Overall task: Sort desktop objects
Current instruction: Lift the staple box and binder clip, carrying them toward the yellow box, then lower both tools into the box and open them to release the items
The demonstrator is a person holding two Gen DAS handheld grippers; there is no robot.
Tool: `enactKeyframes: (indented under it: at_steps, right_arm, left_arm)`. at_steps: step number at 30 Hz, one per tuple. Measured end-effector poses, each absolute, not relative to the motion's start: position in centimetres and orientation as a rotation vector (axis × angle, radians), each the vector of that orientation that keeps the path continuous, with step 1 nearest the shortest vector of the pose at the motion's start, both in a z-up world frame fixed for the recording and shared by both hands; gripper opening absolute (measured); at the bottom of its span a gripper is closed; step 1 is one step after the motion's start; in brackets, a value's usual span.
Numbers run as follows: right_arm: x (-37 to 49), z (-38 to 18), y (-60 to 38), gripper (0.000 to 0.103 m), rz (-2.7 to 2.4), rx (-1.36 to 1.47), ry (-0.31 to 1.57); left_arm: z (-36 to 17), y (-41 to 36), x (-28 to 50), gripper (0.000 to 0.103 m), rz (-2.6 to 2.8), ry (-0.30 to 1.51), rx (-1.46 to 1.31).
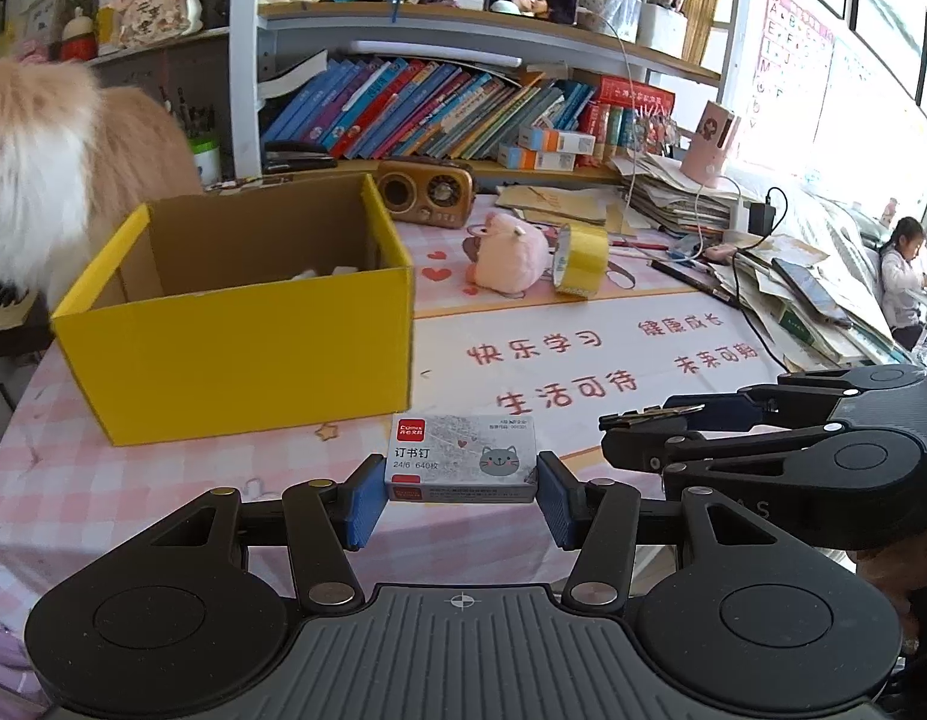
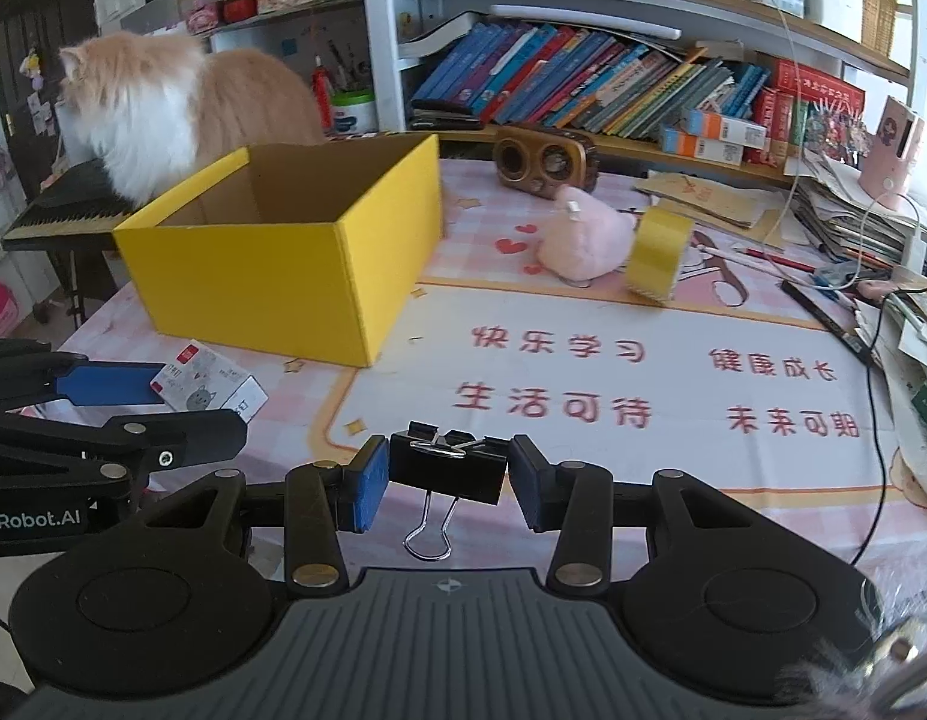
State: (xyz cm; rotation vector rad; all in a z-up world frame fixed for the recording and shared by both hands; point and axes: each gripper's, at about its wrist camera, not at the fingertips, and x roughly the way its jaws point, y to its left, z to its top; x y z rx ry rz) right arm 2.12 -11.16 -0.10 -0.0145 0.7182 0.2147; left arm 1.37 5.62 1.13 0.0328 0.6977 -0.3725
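Observation:
My left gripper [image 1: 462,489] is shut on a small grey staple box [image 1: 462,459] with a cat drawing, held just above the desk in front of the open yellow cardboard box [image 1: 241,324]. My right gripper [image 2: 448,471] is shut on a black binder clip [image 2: 448,465] whose wire handle hangs down. In the right wrist view the left gripper [image 2: 109,387] and staple box [image 2: 208,390] show at the left, near the yellow box [image 2: 283,264]. In the left wrist view the right gripper [image 1: 637,420] shows at the right.
A pink plush toy [image 1: 508,255], a yellow tape roll [image 1: 580,261] and a brown retro radio [image 1: 424,189] lie behind on the printed desk mat [image 1: 583,360]. A fluffy cat [image 2: 163,114] stands behind the box. Paper stacks [image 1: 793,276] and cables crowd the right edge.

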Motion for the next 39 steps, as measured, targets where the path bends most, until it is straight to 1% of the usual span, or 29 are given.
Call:
enactKeyframes:
  at_steps: [14, 21, 27, 34, 39]
  right_arm:
    - [2.3, -0.1, -5.9, 0.041, 0.268, -0.065, 0.746]
    - [4.1, 0.9, -3.9, 0.041, 0.312, -0.079, 0.703]
    - [6.7, 2.8, -2.4, 0.041, 0.338, -0.099, 0.628]
    - [10.9, 5.0, -0.8, 0.041, 0.361, -0.157, 0.551]
    - [14.9, 5.2, 0.6, 0.041, 0.385, -0.246, 0.537]
  left_arm:
    - [0.9, 10.0, 1.2, 0.052, -0.36, 0.681, -0.012]
    - [2.1, 12.2, 2.4, 0.052, -0.311, 0.625, -0.013]
    - [4.3, 13.6, 5.0, 0.052, -0.282, 0.551, -0.007]
    - [6.0, 14.5, 9.5, 0.052, -0.274, 0.51, 0.001]
    - [5.9, 14.8, 13.6, 0.052, -0.257, 0.525, 0.035]
